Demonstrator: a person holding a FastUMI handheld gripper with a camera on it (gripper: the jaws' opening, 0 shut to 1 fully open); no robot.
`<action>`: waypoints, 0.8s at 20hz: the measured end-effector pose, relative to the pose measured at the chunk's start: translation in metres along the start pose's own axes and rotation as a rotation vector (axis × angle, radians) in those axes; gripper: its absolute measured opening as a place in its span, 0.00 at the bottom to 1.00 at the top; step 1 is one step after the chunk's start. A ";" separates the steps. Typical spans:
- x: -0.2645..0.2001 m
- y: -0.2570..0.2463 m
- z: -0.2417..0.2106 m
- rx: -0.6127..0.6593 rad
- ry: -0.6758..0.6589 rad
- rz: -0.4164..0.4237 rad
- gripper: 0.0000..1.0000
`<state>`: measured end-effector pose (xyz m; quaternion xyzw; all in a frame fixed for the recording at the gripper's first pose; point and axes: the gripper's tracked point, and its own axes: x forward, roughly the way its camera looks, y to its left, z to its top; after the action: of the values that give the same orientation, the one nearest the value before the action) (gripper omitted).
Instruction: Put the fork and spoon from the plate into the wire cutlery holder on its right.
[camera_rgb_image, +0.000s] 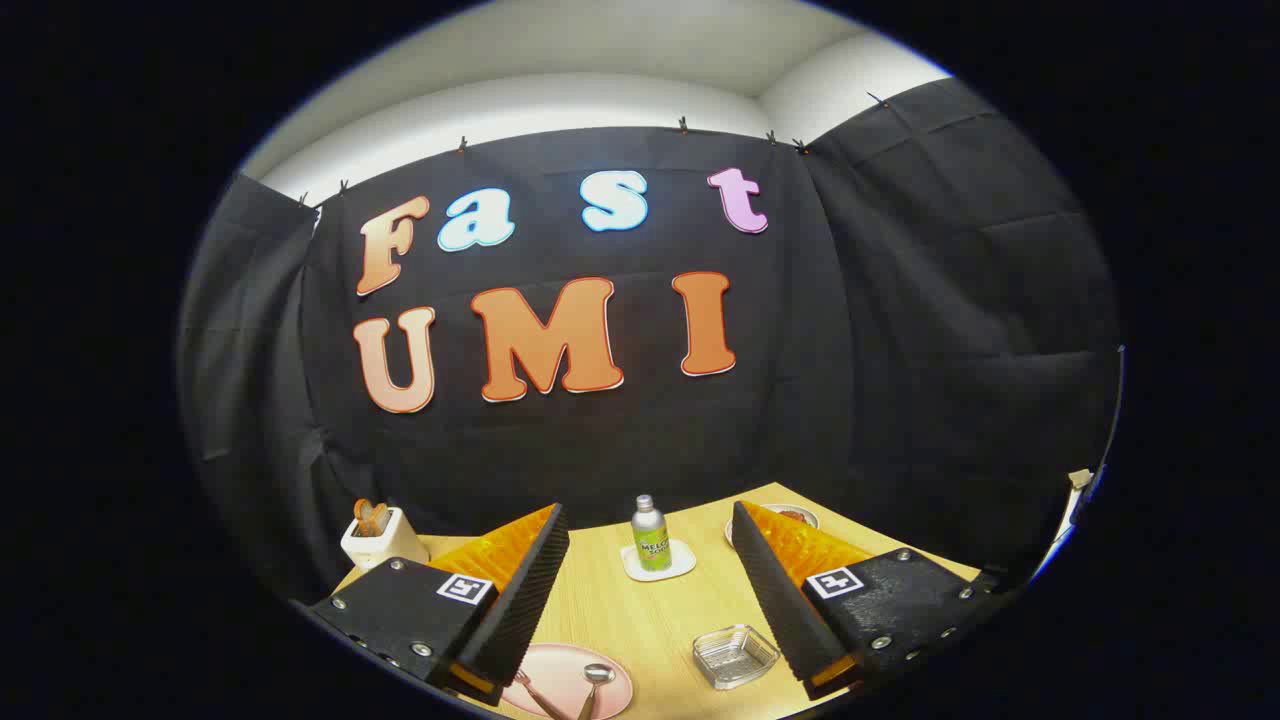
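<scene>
Gripper view: gripper (645, 590) spread wide, holding nothing, high over pale wooden table (650, 625), likely lining up. Pink fork (535, 692) and metal spoon (596, 680) lie on round pink plate (560, 668) below; small square wire cutlery holder (735, 655) just right.

Even, soft light from overhead, no harsh shadows. Ceiling strip above the cloth wall is brightest, near blown out; the cloth itself soaks up light and reads dark, w/ faint creases showing. Tabletop (650, 610) is well lit, warm tone, only weak soft shadows under the bottle (650, 535) and the glass dish (735, 655). Small glints on the spoon (597, 675) bowl and the dish rim. Strong fisheye bend: wall seams and tabletop edge curve hard toward the rim, detail gets squashed and dimmer there. Centre is sharp; the fingers (515, 600), spread wide apart and close to the lens, look slightly soft
</scene>
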<state>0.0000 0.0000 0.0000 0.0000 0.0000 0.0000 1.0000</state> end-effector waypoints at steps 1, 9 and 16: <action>-0.002 0.005 -0.001 -0.019 0.005 0.004 0.98; -0.010 0.045 -0.010 -0.063 0.039 0.077 0.98; -0.006 0.070 -0.018 -0.122 0.056 0.130 0.98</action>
<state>-0.0059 0.0698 -0.0181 -0.0611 0.0279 0.0649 0.9956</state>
